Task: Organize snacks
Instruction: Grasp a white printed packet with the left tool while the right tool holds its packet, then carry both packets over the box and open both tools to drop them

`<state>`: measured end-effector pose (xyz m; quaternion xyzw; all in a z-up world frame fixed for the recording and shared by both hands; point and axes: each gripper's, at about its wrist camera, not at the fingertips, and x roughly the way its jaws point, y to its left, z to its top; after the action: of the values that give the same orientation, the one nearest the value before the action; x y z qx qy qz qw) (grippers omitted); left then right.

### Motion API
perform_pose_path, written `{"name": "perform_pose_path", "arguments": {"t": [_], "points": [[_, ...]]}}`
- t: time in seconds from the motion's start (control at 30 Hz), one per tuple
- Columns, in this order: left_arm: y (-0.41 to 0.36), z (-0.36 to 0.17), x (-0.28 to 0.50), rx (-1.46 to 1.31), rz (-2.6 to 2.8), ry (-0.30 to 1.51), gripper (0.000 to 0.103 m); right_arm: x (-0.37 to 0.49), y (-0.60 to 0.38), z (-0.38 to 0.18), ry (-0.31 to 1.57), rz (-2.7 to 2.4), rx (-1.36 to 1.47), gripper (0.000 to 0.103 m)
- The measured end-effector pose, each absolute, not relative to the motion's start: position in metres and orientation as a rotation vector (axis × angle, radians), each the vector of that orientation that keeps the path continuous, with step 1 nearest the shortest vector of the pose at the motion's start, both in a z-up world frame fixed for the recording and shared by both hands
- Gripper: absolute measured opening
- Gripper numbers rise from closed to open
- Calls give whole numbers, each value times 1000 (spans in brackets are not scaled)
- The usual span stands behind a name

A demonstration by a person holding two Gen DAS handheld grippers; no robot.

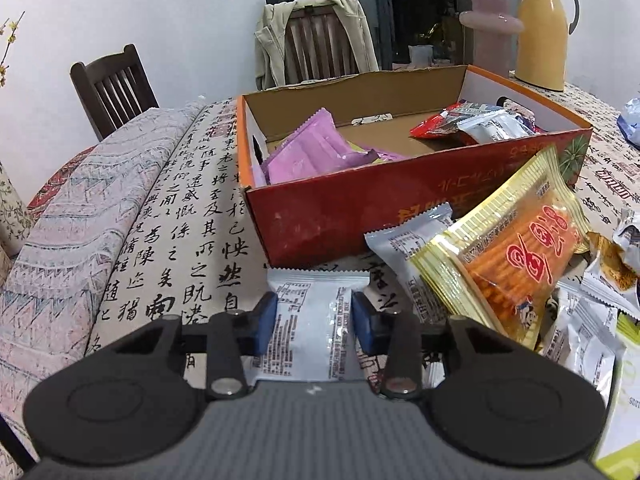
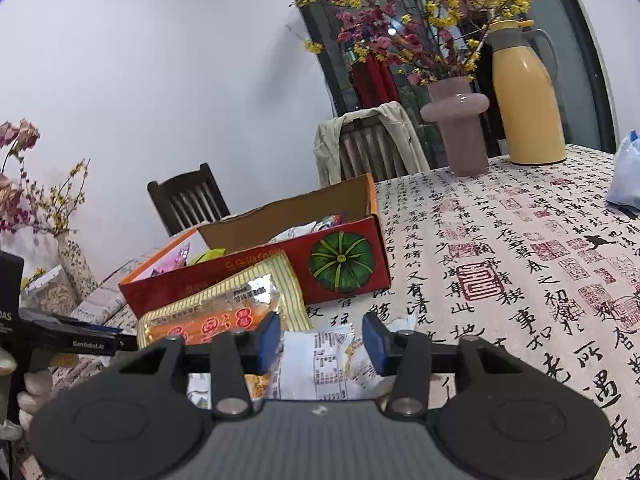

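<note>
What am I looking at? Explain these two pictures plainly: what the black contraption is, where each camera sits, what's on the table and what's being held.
A person holds a pair of hand-operated tongs in each hand. Each pair carries a wide-angle camera looking forward along its two blue-padded fingers. One picture is from the left tongs, the other from the right tongs.

On the calligraphy tablecloth stands an open red cardboard box that already holds pink packets and other snacks. A yellow striped snack bag lies in front of the box among loose packets.

The left tongs are closed on a white snack packet lying on the cloth. The right tongs hang open over the loose packets, holding nothing.
</note>
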<state>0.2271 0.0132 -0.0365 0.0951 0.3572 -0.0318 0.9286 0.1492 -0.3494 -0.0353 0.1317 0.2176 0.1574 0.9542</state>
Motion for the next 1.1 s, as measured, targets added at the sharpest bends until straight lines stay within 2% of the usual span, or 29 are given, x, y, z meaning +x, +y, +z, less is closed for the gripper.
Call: {"name": "perform_pose_path", "arguments": {"t": [0.07, 0.17, 0.23, 0.27, 0.3, 0.4, 0.73, 1.1], "points": [[13, -35, 224, 189, -66, 727, 41, 150, -344, -35, 457, 336, 234, 53], [14, -30, 217, 186, -64, 707, 41, 155, -335, -37, 503, 347, 175, 53], [15, -25, 211, 181, -63, 689, 41, 160, -330, -38, 541, 341, 147, 51], [15, -22, 208, 180, -63, 680, 41, 161, -327, -38, 553, 345, 130, 44], [15, -18, 204, 178, -62, 670, 41, 160, -325, -38, 556, 347, 113, 42], [16, -7, 194, 172, -62, 638, 41, 154, -321, -36, 542, 332, 77, 39], [9, 33, 181, 124, -75, 503, 41, 146, -320, 7, 430, 332, 92, 39], [-12, 68, 215, 8, -54, 360, 41, 206, -292, 56, 307, 313, 103, 39]]}}
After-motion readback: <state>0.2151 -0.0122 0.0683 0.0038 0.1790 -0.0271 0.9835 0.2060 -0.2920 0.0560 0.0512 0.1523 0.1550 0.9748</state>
